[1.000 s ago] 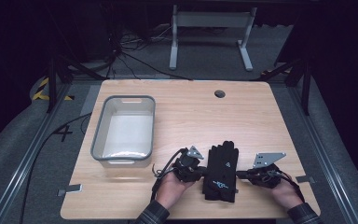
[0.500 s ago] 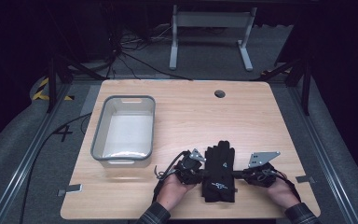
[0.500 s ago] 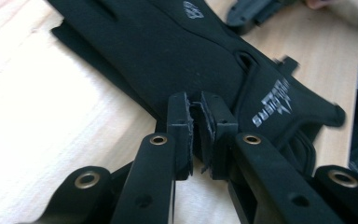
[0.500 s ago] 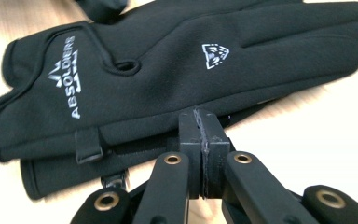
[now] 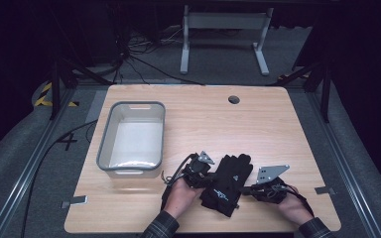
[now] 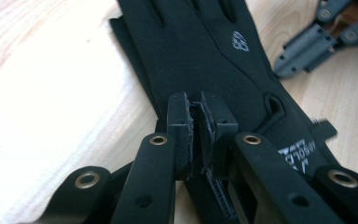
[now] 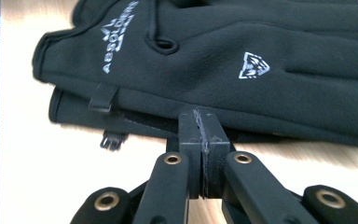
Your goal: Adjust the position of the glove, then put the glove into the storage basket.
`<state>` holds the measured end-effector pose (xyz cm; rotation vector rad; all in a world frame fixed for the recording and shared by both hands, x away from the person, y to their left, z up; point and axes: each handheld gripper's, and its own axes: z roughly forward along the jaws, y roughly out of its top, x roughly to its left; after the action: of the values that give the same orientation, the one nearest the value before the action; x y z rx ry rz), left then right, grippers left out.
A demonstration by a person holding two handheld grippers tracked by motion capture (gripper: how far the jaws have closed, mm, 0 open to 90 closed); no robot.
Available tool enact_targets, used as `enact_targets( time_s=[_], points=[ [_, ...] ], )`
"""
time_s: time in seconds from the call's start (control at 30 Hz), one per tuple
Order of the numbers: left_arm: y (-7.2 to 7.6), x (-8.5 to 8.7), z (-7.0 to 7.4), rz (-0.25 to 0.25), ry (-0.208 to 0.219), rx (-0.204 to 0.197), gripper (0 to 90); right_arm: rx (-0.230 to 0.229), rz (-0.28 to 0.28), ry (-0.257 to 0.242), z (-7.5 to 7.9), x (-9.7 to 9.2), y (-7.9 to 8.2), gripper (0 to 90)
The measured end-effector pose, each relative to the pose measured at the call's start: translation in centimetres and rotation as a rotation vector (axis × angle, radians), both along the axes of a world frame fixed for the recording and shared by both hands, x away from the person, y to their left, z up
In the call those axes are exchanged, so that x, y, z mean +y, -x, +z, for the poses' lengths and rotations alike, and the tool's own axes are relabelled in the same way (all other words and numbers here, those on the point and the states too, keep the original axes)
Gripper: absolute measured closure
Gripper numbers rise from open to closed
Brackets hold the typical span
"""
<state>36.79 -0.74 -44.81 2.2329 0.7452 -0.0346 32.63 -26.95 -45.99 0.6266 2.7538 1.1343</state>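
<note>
I have a pair of black gloves [image 5: 228, 182] lying stacked on the tabletop [image 5: 278, 124], near my edge and between my two hands, with the fingers pointing away from me and the cuffs toward me. My left tongs [image 6: 200, 122] are pinched nearly together on the edge of the gloves at the cuff end; the left gripper view shows fabric caught between the pads. My right tongs [image 7: 203, 135] are fully closed with nothing between them, their tips just at the opposite edge of the pair, where the upper glove overhangs the lower one.

As I judge it, the step in hand is to get a second grip so I can lift the gloves, probably toward the grey bin [image 5: 110, 148] that stands to the left, well apart from them. To do it well, I should keep the left pinch firm and low so the fabric does not slide. The right tongs need to open before going further, since closed tips would only push the pair sideways. I want one jaw sliding flat along the wood under the edge and the other above it, taking both layers, not just the top glove, or the lower one may stay behind.
</note>
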Motion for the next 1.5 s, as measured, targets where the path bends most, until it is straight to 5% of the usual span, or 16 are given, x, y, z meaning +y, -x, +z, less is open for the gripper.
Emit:
enact_targets(
  time_s=[0.53,0.9,1.07,1.5],
  points=[
    [-1.5,-0.9,0.4,-0.024,-0.014,-0.024,83.1,0.002,0.057,-0.003,-0.2,1.9,0.7,90.0],
    [-1.5,-0.7,1.0,-0.024,-0.006,-0.042,79.8,-0.004,0.049,-0.007,0.0,1.5,0.8,89.9],
    [-1.4,-0.2,1.4,-0.02,0.003,-0.054,72.5,-0.025,0.008,-0.025,0.5,0.4,0.9,80.4],
    [-1.1,-0.6,1.5,-0.056,0.017,-0.07,34.4,-0.053,-0.244,-0.042,0.6,-6.3,1.6,39.2]
  ],
)
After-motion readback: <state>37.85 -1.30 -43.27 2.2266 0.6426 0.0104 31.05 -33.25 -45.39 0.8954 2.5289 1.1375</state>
